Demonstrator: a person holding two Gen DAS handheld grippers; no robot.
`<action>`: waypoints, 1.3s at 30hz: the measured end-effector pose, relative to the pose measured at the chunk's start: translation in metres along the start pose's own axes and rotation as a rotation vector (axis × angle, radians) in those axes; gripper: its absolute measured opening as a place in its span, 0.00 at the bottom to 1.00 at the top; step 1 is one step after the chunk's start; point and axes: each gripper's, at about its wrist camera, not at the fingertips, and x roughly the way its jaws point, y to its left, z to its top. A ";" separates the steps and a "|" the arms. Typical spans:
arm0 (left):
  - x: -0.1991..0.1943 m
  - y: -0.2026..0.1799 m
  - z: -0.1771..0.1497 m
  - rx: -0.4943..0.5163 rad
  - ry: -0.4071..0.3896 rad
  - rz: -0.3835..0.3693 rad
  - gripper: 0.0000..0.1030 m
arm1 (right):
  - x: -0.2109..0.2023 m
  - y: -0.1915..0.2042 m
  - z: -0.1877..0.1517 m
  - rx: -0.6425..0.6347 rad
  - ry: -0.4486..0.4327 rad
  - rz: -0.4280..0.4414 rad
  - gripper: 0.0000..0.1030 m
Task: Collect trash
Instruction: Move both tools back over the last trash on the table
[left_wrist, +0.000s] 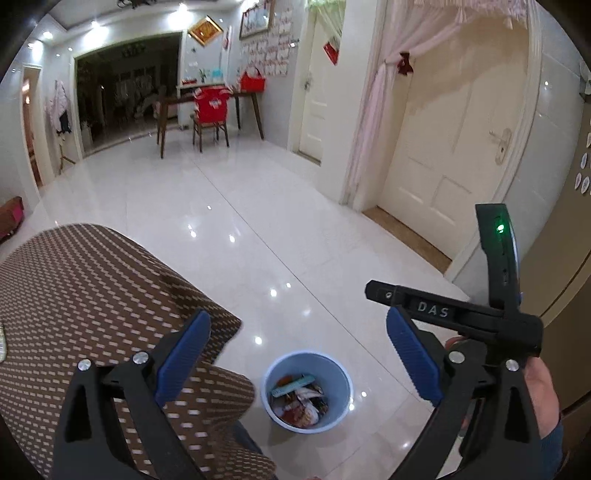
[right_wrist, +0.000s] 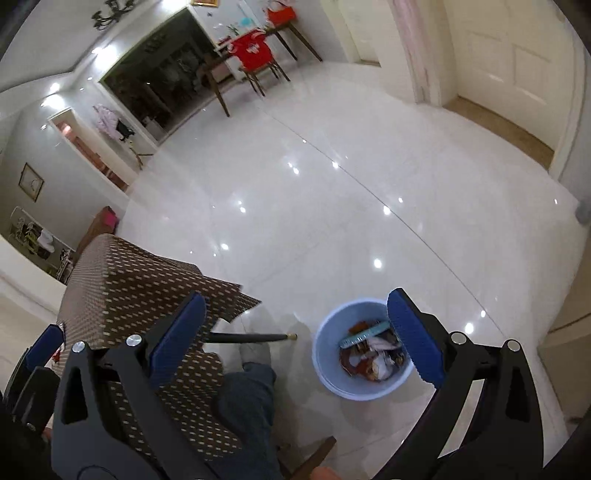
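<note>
A light blue bin (left_wrist: 307, 392) stands on the white floor beside the table corner, holding mixed trash with a teal packet (left_wrist: 291, 384) on top. My left gripper (left_wrist: 297, 354) is open and empty, high above the bin. The right gripper's body (left_wrist: 480, 314) shows at the right of the left wrist view. In the right wrist view the bin (right_wrist: 364, 350) sits low right of centre. My right gripper (right_wrist: 295, 336) is open and empty above the bin, its right finger (right_wrist: 415, 338) overlapping the rim.
A table with a brown dotted cloth (left_wrist: 92, 314) fills the lower left; its corner (right_wrist: 236, 299) hangs near the bin. A dark table leg (right_wrist: 251, 336) and my leg (right_wrist: 247, 402) lie left of the bin. Cream doors (left_wrist: 450, 147) stand at right. A dining table and a red-covered chair (left_wrist: 210, 110) stand far back.
</note>
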 end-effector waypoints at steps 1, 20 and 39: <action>-0.005 0.005 0.002 -0.002 -0.012 0.008 0.92 | -0.003 0.006 0.001 -0.010 -0.006 0.004 0.94; -0.114 0.116 0.005 -0.072 -0.196 0.176 0.92 | -0.038 0.160 0.007 -0.208 -0.107 0.135 0.94; -0.169 0.301 -0.044 -0.270 -0.152 0.419 0.93 | 0.021 0.361 -0.052 -0.577 0.004 0.266 0.94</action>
